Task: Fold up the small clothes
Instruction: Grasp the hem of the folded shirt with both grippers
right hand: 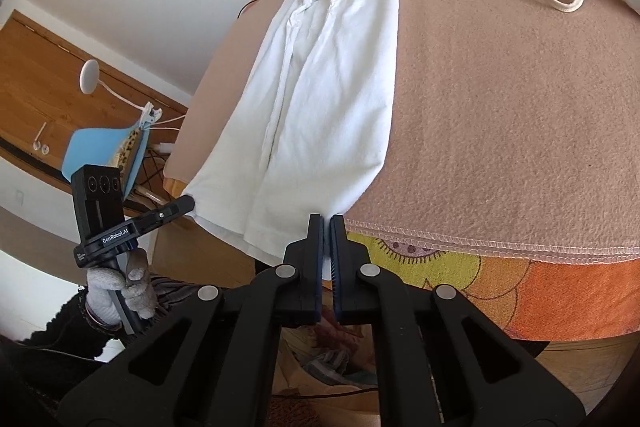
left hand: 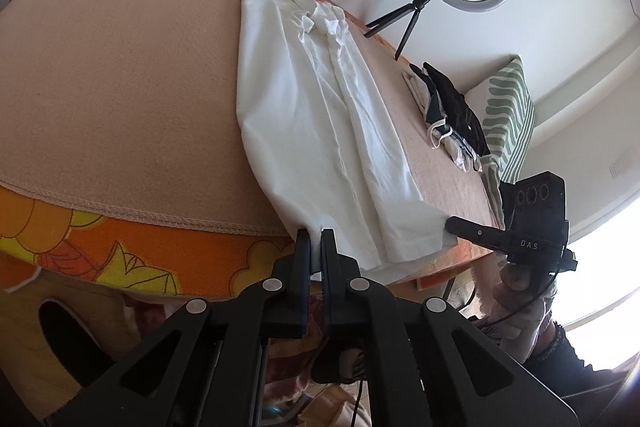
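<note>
Pinching the white garment's [left hand: 320,115] near hem, my left claw [left hand: 316,239] and right claw [right hand: 329,227] hold opposite corners, presumably for folding it across the bed [left hand: 120,75].

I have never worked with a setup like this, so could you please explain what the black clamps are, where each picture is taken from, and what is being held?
They are handheld two-finger grippers, one per gloved hand, each carrying a forward-looking camera. One picture looks along the left gripper, the other along the right gripper; each also shows its partner off to the side. A white garment lies lengthwise on a beige blanket. Both grippers are shut on its near hem, one at each corner. A pile of clothes waits beside it.
</note>
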A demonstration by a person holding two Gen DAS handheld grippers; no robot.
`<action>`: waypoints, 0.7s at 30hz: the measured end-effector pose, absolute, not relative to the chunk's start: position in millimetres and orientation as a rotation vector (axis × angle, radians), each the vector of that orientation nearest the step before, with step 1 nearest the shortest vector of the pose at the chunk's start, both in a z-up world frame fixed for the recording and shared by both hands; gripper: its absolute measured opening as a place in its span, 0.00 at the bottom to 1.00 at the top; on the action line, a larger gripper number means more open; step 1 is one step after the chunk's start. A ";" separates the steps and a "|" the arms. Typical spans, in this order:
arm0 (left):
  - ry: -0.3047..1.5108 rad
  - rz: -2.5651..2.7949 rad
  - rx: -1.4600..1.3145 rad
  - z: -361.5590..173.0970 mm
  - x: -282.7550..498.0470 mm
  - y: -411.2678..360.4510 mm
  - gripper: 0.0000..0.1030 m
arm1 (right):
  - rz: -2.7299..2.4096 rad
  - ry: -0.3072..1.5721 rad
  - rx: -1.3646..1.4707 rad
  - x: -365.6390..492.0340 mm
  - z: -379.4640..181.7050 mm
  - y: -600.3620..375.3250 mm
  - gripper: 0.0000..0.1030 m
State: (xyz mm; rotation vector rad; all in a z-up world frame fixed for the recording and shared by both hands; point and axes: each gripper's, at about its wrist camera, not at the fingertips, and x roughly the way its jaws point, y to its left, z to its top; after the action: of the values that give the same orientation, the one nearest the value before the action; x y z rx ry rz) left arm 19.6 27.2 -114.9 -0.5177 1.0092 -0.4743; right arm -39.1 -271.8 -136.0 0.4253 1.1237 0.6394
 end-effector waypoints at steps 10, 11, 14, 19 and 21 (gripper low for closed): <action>0.926 -0.471 -0.537 -88.5 57.4 31.9 0.03 | 0.641 1.071 0.465 -11.6 -105.2 -267.9 0.04; 0.918 -0.467 -0.531 -85.8 63.5 32.6 0.03 | 0.637 1.065 0.468 -5.4 -101.3 -267.4 0.04; 0.899 -0.453 -0.517 -80.1 84.1 34.5 0.03 | 0.634 1.047 0.492 17.0 -93.0 -270.0 0.04; 0.924 -0.418 -0.502 -88.0 119.5 39.9 0.03 | 0.595 1.057 0.537 64.3 -97.2 -265.0 0.04; 0.932 -0.409 -0.487 -91.4 130.4 40.3 0.03 | 0.578 1.064 0.540 78.6 -102.0 -261.0 0.04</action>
State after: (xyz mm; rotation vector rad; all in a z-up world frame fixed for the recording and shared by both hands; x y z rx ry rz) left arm 130.4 40.3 -91.4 -0.4865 0.9324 -0.4089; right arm 78.6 -261.0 -102.0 0.5399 1.0644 0.5783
